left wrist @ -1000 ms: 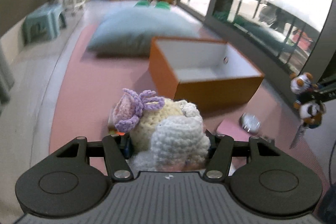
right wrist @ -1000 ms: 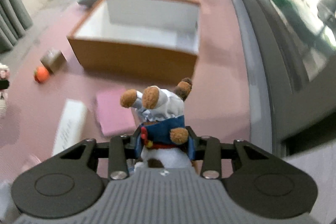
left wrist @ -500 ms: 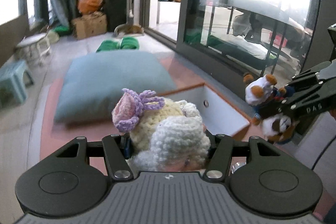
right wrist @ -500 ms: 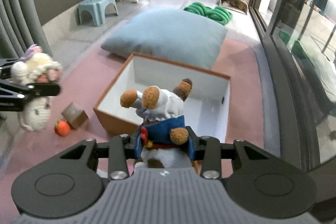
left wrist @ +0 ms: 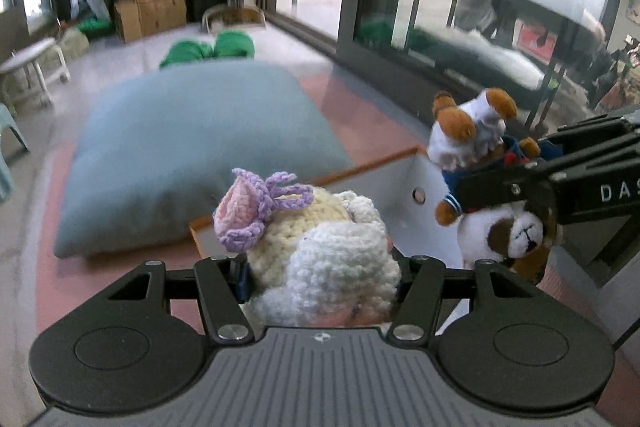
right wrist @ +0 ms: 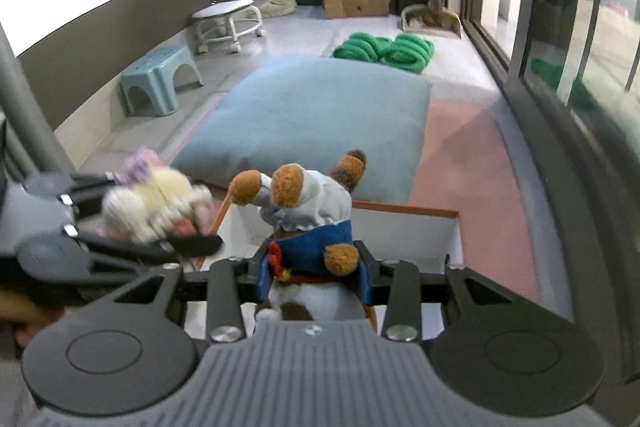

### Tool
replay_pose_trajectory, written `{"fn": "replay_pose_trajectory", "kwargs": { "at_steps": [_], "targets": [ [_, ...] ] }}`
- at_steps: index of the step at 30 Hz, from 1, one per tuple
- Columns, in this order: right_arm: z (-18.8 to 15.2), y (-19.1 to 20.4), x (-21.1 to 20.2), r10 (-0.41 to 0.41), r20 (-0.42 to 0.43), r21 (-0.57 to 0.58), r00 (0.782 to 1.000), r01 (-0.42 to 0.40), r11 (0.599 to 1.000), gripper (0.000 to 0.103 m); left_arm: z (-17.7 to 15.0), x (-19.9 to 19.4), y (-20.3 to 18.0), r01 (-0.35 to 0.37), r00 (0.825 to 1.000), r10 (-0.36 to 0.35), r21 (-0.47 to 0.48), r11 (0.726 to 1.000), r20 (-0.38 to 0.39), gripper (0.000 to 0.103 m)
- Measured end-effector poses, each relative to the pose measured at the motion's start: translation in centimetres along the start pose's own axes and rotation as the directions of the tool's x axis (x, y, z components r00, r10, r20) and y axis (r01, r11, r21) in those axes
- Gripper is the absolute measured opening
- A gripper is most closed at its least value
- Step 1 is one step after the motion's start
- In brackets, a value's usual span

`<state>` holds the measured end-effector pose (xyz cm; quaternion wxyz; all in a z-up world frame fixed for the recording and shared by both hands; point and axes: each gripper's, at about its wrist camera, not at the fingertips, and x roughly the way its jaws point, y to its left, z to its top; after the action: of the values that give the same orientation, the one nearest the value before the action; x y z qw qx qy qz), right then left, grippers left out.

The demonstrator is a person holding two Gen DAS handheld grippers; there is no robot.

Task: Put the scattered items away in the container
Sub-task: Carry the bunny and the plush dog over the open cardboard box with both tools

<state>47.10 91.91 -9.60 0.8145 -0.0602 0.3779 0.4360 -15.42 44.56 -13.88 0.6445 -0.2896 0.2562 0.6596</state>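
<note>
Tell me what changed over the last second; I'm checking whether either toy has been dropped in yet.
Both hand-held grippers carried their toys from the mat to above the orange box. Unchanged: the left hand-held gripper grips the crocheted doll, the right hand-held gripper the plush dog. Nothing released.

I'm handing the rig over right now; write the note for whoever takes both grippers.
Left gripper: shut on the crocheted doll, held over the near left corner of the box.
Right gripper: shut on the plush dog, held over the box's open top.
Box: orange outside, white inside, on the pink mat in front of the blue cushion; the part of its inside in view looks empty.
Done: both toys picked up and carried to the box.
Left: release both into it. Other scattered items are out of view now; check the mat.
</note>
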Motion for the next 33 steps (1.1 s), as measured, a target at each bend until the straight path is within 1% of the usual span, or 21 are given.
{"fn": "replay_pose_trajectory", "kwargs": {
  "at_steps": [4,8,13,17,18,19,23,26,28,30,31,33],
  "targets": [
    [-0.6,-1.2,3.1,0.019,-0.037,0.071,0.999,-0.017,0.997,0.042,-1.0,2.6,0.4,-0.021,0.998,0.021,0.001,1.0,-0.058,0.068],
    [-1.6,-2.1,5.7,0.055,-0.075,0.138,0.996,-0.044,0.989,0.042,-1.9,4.2,0.7,-0.036,0.993,0.038,0.024,0.999,-0.115,0.069],
    [-2.7,-2.7,8.8,0.095,-0.117,0.19,0.989,-0.071,0.979,0.042,-2.6,5.8,1.1,-0.063,0.987,0.066,0.029,0.998,-0.147,0.069],
    [-3.3,-2.7,11.4,0.137,-0.159,0.244,0.978,-0.096,0.965,0.042,-2.8,7.0,1.4,-0.077,0.976,0.085,0.046,0.996,-0.202,0.07],
    [-3.5,-2.6,12.1,0.206,-0.203,0.2,0.957,-0.165,0.966,0.042,-2.8,7.3,1.4,-0.076,0.973,0.086,0.055,0.996,-0.216,0.07],
    [-3.8,-2.3,12.6,0.223,-0.227,0.195,0.948,-0.18,0.964,0.042,-2.8,7.6,1.2,-0.075,0.97,0.09,0.073,0.995,-0.228,0.07],
    [-5.0,-1.5,15.1,0.228,-0.314,0.192,0.922,-0.174,0.966,0.042,-3.1,8.3,0.1,-0.065,0.956,0.104,0.148,0.987,-0.275,0.071],
    [-6.1,-0.9,16.3,0.229,-0.378,0.193,0.897,-0.166,0.967,0.042,-4.0,8.6,-0.8,-0.078,0.951,0.148,0.253,0.964,-0.272,0.073],
    [-6.9,-0.3,16.9,0.227,-0.422,0.164,0.878,-0.172,0.971,0.042,-4.5,8.7,-1.2,-0.082,0.949,0.168,0.304,0.949,-0.268,0.076],
    [-7.3,0.2,17.2,0.219,-0.437,0.143,0.872,-0.173,0.974,0.043,-4.9,8.7,-1.4,-0.087,0.948,0.183,0.34,0.937,-0.261,0.076],
    [-7.5,0.2,17.3,0.22,-0.444,0.139,0.869,-0.176,0.975,0.043,-5.1,8.6,-1.4,-0.087,0.949,0.185,0.35,0.933,-0.256,0.077],
    [-7.7,0.3,17.4,0.212,-0.448,0.129,0.868,-0.172,0.977,0.044,-5.3,8.6,-1.4,-0.087,0.951,0.185,0.361,0.929,-0.246,0.077]
  ]
}}
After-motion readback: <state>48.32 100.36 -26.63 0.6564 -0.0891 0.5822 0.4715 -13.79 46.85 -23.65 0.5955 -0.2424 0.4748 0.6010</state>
